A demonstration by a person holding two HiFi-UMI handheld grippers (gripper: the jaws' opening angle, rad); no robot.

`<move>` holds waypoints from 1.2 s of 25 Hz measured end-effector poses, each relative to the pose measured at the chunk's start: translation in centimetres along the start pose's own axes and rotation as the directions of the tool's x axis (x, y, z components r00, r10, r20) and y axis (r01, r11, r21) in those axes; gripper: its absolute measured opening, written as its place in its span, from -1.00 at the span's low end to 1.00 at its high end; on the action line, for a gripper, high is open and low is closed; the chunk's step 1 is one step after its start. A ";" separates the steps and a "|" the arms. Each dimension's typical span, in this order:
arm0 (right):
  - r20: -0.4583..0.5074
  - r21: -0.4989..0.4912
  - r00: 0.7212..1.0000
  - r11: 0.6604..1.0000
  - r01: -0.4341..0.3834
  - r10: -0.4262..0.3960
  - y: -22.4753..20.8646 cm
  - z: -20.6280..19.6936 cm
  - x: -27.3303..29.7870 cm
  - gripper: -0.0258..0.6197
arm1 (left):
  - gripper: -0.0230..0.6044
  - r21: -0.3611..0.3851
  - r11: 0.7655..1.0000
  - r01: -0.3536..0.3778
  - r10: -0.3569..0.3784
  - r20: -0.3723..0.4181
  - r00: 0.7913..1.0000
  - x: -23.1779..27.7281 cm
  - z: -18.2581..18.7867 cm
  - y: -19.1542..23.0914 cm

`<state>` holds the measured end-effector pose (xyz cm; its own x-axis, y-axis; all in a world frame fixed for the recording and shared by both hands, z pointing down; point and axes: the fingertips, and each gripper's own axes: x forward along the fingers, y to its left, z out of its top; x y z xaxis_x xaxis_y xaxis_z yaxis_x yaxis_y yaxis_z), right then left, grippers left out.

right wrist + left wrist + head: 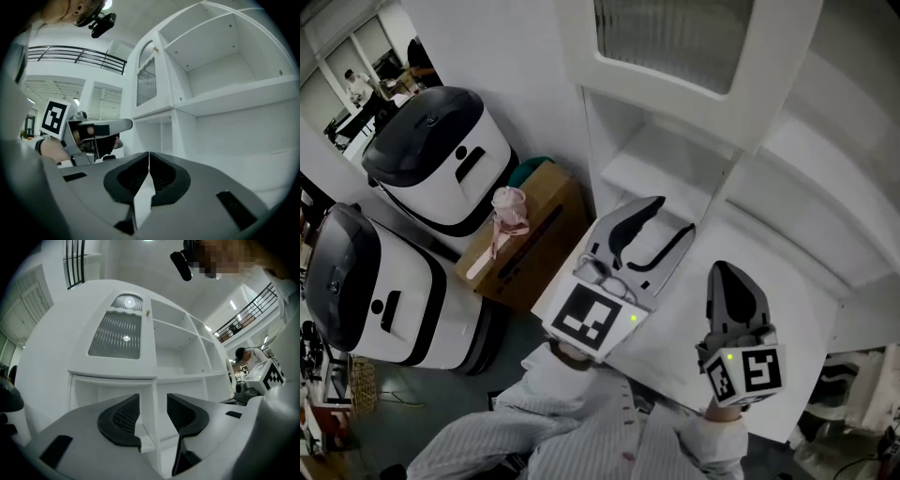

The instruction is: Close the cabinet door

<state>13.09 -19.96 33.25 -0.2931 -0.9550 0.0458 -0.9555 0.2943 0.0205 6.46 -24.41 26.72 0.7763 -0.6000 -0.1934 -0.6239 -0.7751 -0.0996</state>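
1. Cabinet door (pixel 673 39) - white frame with a ribbed glass pane - stands swung open, above and ahead of both grippers. The open shelves of the cabinet (pixel 661 173) show beside it.
2. Left gripper (pixel 652 234): jaws apart, released, grasping nothing. In the left gripper view a white cabinet upright (pixel 154 394) shows through the gap, with the pads pressing on nothing.
3. Right gripper (pixel 733 281): jaws clenched tip to tip, nothing between them. It is held just right of the left gripper, facing the shelves.
4. Left of the cabinet - a cardboard box (pixel 534 234) with a pink item (pixel 508 208) on top, and two white-and-black machines (pixel 441 155) beside it.
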 end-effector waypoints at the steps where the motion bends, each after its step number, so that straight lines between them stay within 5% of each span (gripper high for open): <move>1: -0.005 -0.003 1.000 1.000 -0.006 0.006 0.7 -0.1 0.1 -0.88 | -0.36 -0.009 1.000 -0.004 0.004 -0.001 1.000 -0.7 -0.3 0.0; 12: -0.037 -0.009 0.999 1.000 -0.024 0.023 3.7 -1.7 0.1 -0.88 | -0.80 -0.093 0.993 0.073 -0.080 -0.076 0.994 -4.7 -5.5 -2.0; 30: -0.078 0.011 0.997 1.000 -0.026 0.026 3.7 -3.2 -1.2 -0.88 | -0.90 -0.110 0.981 0.162 -0.177 -0.144 0.974 -5.3 -8.0 -4.9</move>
<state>10.04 -17.59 36.50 -0.3146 -0.9410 0.1244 -0.9480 0.3181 0.0087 6.09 -19.04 36.06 0.8793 -0.4753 -0.0301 -0.4759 -0.8792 -0.0213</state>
